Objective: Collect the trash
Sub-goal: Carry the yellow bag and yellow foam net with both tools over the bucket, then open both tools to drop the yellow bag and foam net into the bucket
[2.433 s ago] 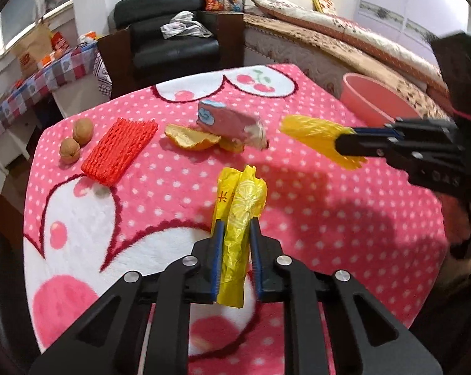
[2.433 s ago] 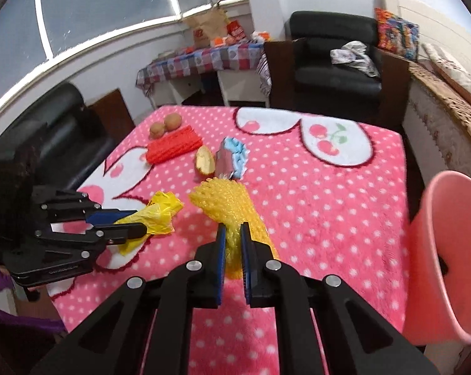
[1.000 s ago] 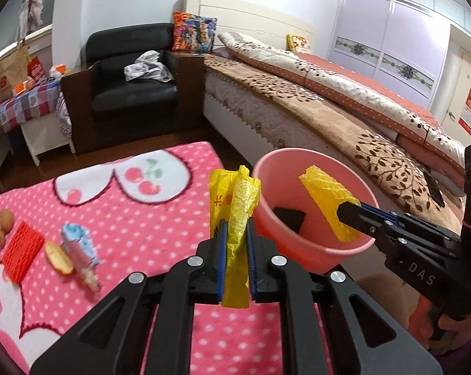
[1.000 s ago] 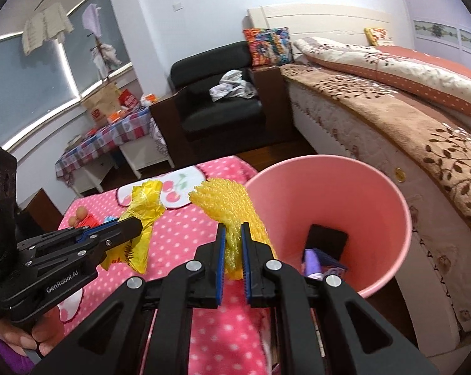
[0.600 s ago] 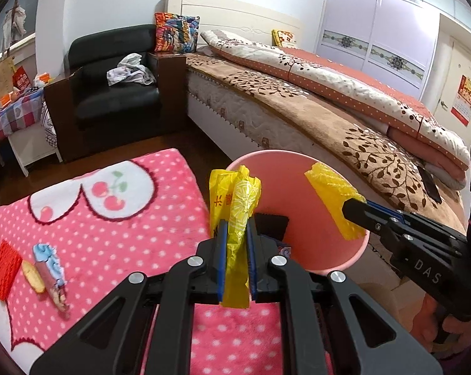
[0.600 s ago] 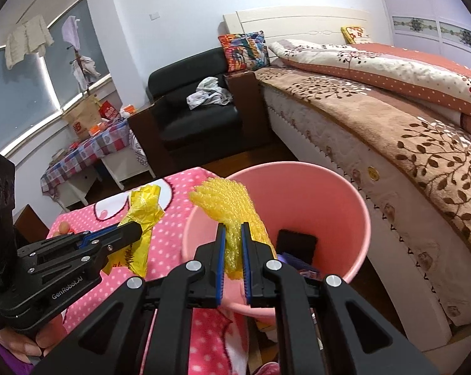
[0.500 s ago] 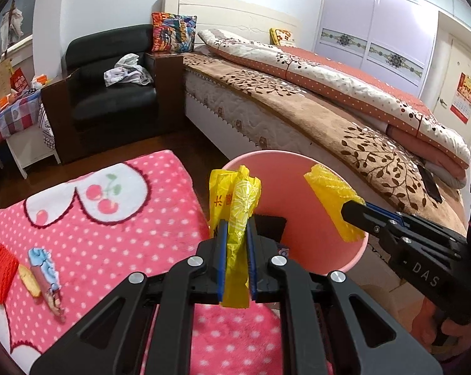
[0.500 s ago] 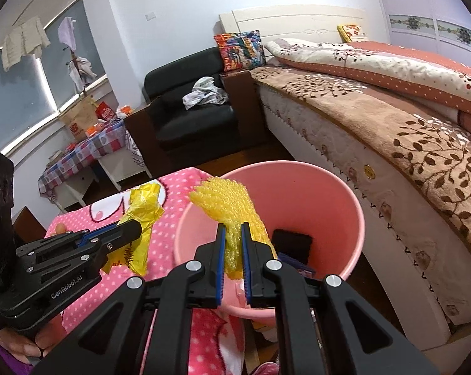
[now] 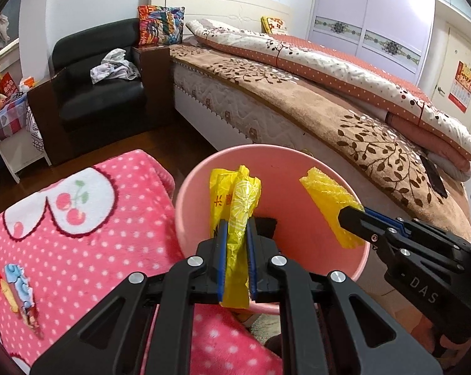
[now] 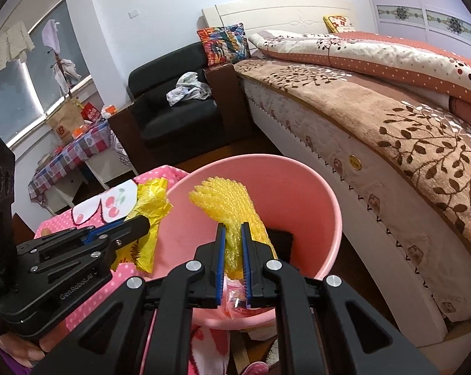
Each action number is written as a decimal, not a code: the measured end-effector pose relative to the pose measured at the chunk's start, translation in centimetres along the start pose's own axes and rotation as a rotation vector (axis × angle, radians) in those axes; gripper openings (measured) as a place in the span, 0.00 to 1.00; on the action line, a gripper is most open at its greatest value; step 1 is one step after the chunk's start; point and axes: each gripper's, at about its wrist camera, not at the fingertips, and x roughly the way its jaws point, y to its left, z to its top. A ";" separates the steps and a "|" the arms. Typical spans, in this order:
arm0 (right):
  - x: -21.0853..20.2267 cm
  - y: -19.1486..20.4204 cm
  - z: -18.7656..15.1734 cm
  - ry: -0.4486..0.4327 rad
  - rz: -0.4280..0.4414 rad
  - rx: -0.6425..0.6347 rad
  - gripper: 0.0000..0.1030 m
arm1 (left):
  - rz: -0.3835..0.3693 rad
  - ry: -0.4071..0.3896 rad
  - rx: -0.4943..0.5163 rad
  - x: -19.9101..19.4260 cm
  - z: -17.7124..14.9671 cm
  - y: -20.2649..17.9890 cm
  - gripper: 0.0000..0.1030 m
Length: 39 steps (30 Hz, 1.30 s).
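Two pieces of trash are ready to drop, so we work from the biggest thing down. The bin (image 9: 185, 218), a pink pail in the lower middle of both frames, stands on the floor between the bed (image 9: 329, 118) at right and the pink dotted blanket (image 9: 63, 234) at lower left. Its mouth is wide and some dark and purple trash already lies inside, low in the right wrist view.

The left gripper (image 9: 236, 237) has its jaws pinched on the bag (image 9: 235, 200), a yellow plastic one with printing. In the left wrist view the bag stands up in front of the bin's near left rim; in the right wrist view it hangs just outside that rim, over the blanket. We judge it should go further in over the mouth before we let go, or it may slide down the outside.

The right gripper (image 10: 233, 240) has its jaws nearly closed on the net (image 10: 232, 209), a yellow foam sleeve, and it sits well over the mouth. We can release this one first.

To do it well, we open each pair of jaws fully, since thin plastic may cling to the pads.

More trash (image 9: 16, 290) waits on the blanket at the far lower left.
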 end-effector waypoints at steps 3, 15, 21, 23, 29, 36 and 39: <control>0.4 -0.5 0.1 0.005 -0.006 0.006 0.09 | -0.003 0.009 0.005 0.8 0.0 -0.2 0.11; 1.6 -0.8 0.2 0.021 -0.022 0.005 0.09 | -0.025 0.021 0.002 2.4 0.1 -0.5 0.11; 1.9 -0.6 0.0 0.027 -0.029 -0.001 0.09 | -0.026 0.025 0.010 2.8 0.2 -0.7 0.23; 1.9 -0.5 -0.1 0.027 -0.032 -0.002 0.10 | -0.030 0.017 0.011 2.7 0.2 -0.8 0.29; 2.0 -0.4 0.0 0.027 -0.035 -0.006 0.19 | -0.037 0.016 0.000 2.7 0.2 -0.6 0.35; 1.9 -0.3 0.0 0.021 -0.042 -0.016 0.26 | -0.041 0.009 -0.009 2.3 0.2 -0.5 0.40; 1.8 -0.2 0.0 0.015 -0.042 -0.017 0.33 | -0.040 0.005 -0.008 2.0 0.2 -0.5 0.40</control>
